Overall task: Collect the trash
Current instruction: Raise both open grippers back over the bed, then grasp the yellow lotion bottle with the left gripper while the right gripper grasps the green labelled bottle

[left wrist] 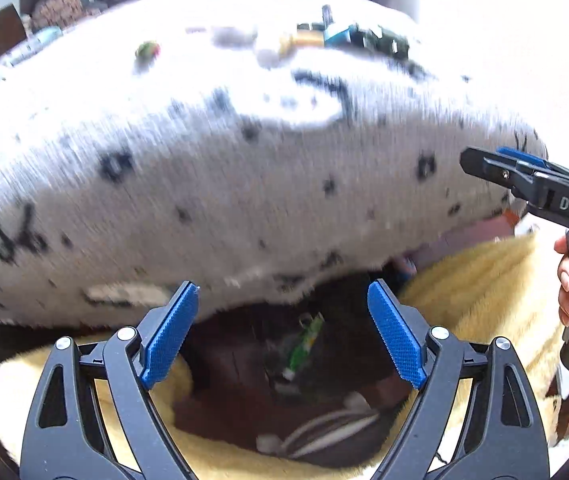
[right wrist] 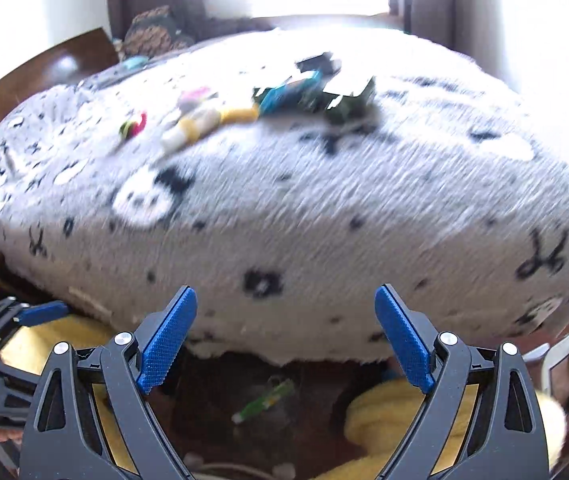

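Both hand-held grippers are pointing steeply down over the foot of a bed. The left hand-held gripper [left wrist: 282, 334] is standing wide open, its blue pads [left wrist: 170, 334] well apart with nothing between them. The right hand-held gripper [right wrist: 284, 340] is likewise gaping wide and gripping nothing; in the left wrist view it is showing at the right edge, with a person's fingers [left wrist: 568, 280] curling around its grey handle.

A green wrapper [left wrist: 303, 342] is lying below and between the left pads, down in a dark brown container [left wrist: 224, 360] ringed by yellow fleece [left wrist: 480, 280]; it is apart from both tools. More litter, a blue-and-dark pile of packets [right wrist: 312, 94], a yellow-white wrapper [right wrist: 200, 124] and a small red-green scrap [right wrist: 134, 124], is lying well away on the grey patterned blanket [right wrist: 324, 200] covering the bed
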{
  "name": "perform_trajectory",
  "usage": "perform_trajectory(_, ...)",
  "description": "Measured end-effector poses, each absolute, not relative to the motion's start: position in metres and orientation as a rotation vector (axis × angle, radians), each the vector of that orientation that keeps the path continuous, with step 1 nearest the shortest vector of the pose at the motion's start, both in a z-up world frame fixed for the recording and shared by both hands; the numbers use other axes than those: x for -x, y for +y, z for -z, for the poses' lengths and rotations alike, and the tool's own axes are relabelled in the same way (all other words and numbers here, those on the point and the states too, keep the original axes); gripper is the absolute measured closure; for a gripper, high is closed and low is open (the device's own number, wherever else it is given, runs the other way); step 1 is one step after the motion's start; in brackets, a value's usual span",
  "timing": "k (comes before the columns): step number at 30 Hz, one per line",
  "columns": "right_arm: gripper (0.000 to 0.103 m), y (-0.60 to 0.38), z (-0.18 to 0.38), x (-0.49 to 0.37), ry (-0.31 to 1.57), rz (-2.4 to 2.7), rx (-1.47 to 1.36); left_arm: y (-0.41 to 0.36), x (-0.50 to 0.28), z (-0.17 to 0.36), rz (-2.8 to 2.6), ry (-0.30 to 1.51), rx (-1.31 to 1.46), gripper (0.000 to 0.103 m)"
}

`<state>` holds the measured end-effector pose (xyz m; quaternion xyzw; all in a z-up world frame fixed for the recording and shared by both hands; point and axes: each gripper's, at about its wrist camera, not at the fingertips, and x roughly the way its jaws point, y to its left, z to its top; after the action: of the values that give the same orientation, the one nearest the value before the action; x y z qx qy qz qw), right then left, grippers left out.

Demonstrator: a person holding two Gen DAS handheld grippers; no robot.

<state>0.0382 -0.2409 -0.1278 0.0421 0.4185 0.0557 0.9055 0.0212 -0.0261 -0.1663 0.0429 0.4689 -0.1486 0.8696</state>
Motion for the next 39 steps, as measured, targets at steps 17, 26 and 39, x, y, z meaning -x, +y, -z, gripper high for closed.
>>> perform_trajectory(17, 0.012, -0.280, 0.076, -0.119, 0.718, 0.012, -0.085, -0.045, -0.112, 0.092, 0.260, 0.746, -0.127, 0.021)
perform_trajectory(26, 0.012, -0.305, 0.083, -0.210, 0.775, 0.090, -0.149, -0.063, -0.185, 0.099, 0.261, 0.781, -0.117, 0.025)
perform_trajectory(39, 0.031, -0.298, 0.123, -0.283, 0.915, 0.120, -0.202, -0.082, -0.248, 0.139, 0.312, 0.883, -0.126, 0.051)
